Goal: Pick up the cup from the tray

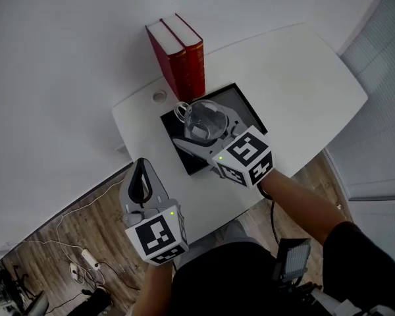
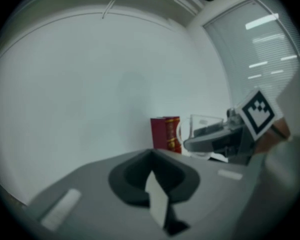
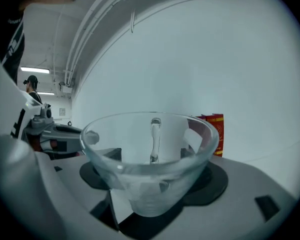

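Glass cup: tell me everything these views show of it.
The clear glass cup is wide-mouthed and tapers to a narrower base, with one loop handle on the side away from the gripper's body. It looks empty and stands upright, rim up. The right gripper is shut on it, a jaw on each side of its lower wall. In the head view it is over the black tray. It looks lifted clear, though contact underneath cannot be ruled out.

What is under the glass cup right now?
The black tray on the white table lies below the cup, which the right gripper grips. Nothing else shows on the tray, but the gripper covers its near part.
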Tool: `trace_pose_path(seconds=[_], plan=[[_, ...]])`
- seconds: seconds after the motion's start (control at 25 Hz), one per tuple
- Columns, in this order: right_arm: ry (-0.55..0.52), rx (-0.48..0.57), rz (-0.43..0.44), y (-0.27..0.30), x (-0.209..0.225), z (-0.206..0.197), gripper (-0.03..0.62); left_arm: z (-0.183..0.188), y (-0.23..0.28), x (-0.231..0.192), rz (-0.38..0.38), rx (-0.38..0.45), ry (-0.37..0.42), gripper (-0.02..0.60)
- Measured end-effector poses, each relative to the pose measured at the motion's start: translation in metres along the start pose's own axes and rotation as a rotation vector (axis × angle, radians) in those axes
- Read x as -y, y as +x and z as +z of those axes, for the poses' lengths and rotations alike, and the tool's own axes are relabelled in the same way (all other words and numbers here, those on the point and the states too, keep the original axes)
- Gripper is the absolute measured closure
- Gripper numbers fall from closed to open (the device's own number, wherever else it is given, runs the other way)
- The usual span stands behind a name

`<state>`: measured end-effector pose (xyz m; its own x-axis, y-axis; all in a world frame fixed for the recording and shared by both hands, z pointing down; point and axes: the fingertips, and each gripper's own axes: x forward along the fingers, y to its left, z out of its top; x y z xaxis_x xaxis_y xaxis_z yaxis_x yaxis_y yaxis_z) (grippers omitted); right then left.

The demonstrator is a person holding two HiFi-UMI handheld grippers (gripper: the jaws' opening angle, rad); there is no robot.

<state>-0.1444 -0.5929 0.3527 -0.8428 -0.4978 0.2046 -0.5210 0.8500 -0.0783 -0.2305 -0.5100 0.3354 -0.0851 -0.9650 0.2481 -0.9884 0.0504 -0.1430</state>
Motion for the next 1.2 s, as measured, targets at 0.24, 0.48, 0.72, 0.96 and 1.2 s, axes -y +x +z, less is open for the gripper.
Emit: trace_pose_path(seconds=[0.24, 0.48, 0.72, 0.96, 1.2], plan=[[-0.003, 0.078, -0.019, -0.021, -0.004, 0.044, 0.191, 0.015, -0.001, 0.007, -0.027, 0.040, -0.002, 0.577], [-0.050, 0.111, -0.045, -0.043, -0.013, 0.075, 0.191, 0.031, -0.006, 0.013, -0.053, 0.063, 0.007, 0.577], [-0.056, 0.142, -0.047, -0.063, -0.023, 0.098, 0.191, 0.050, -0.014, 0.014, -0.080, 0.099, -0.003, 0.577], [-0.051, 0.174, -0.046, -0.080, -0.032, 0.118, 0.191, 0.065, -0.021, 0.014, -0.110, 0.133, -0.019, 0.577], [-0.047, 0.222, -0.066, -0.093, -0.036, 0.133, 0.191, 0.076, -0.022, 0.013, -0.122, 0.168, -0.022, 0.577]])
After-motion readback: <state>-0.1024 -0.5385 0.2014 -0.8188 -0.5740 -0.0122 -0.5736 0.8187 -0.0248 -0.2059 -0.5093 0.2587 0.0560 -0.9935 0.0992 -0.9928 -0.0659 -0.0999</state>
